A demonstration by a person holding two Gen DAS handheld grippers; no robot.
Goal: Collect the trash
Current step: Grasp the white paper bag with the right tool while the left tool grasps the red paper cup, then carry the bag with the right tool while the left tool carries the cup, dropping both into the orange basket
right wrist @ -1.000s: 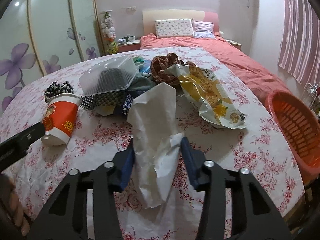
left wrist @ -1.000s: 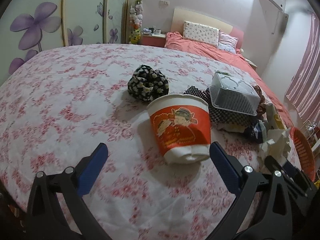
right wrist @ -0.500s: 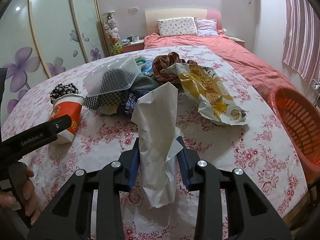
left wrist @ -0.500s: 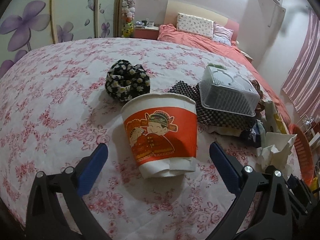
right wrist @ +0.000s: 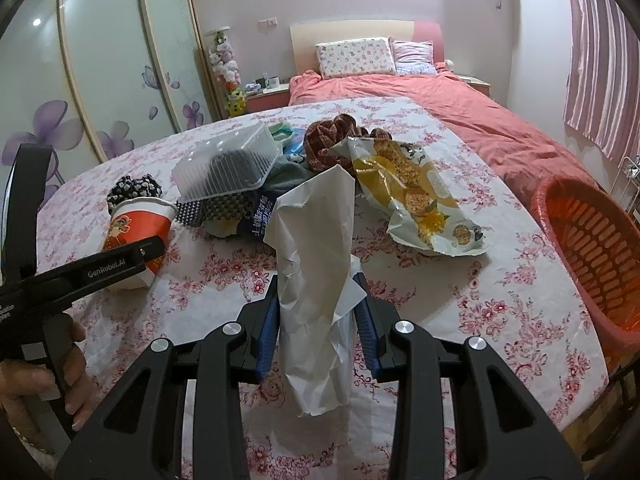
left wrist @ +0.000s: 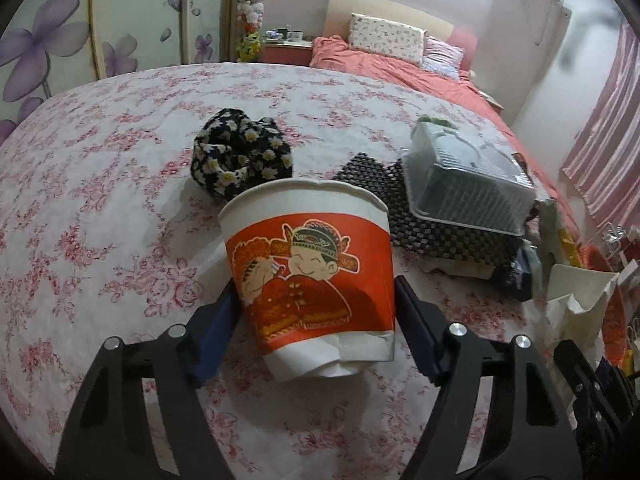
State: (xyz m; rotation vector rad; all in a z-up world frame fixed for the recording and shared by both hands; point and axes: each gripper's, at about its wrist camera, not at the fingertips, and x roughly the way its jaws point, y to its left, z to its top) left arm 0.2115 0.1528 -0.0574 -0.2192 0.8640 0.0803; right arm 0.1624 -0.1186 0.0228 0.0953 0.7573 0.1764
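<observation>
A red and white paper cup [left wrist: 316,280] lies on its side on the flowered tablecloth, base toward me. My left gripper [left wrist: 316,320] has closed on it, with a blue pad against each side. The cup also shows in the right wrist view [right wrist: 134,236], with the left gripper [right wrist: 120,264] on it. My right gripper [right wrist: 316,312] is shut on a crumpled white paper bag [right wrist: 316,280] and holds it upright above the table. An orange basket [right wrist: 592,248] stands at the table's right edge.
A clear plastic box [left wrist: 468,184] rests on a black checked mat [left wrist: 400,200]. A black daisy-print cloth [left wrist: 240,160] lies behind the cup. A yellow snack bag [right wrist: 416,196] and a brown plaid cloth [right wrist: 328,144] lie near the middle. A bed [right wrist: 440,100] stands behind.
My left gripper moved forward around the cup and closed from wide open onto its sides. My right gripper tightened on the paper bag and raised it a little.
</observation>
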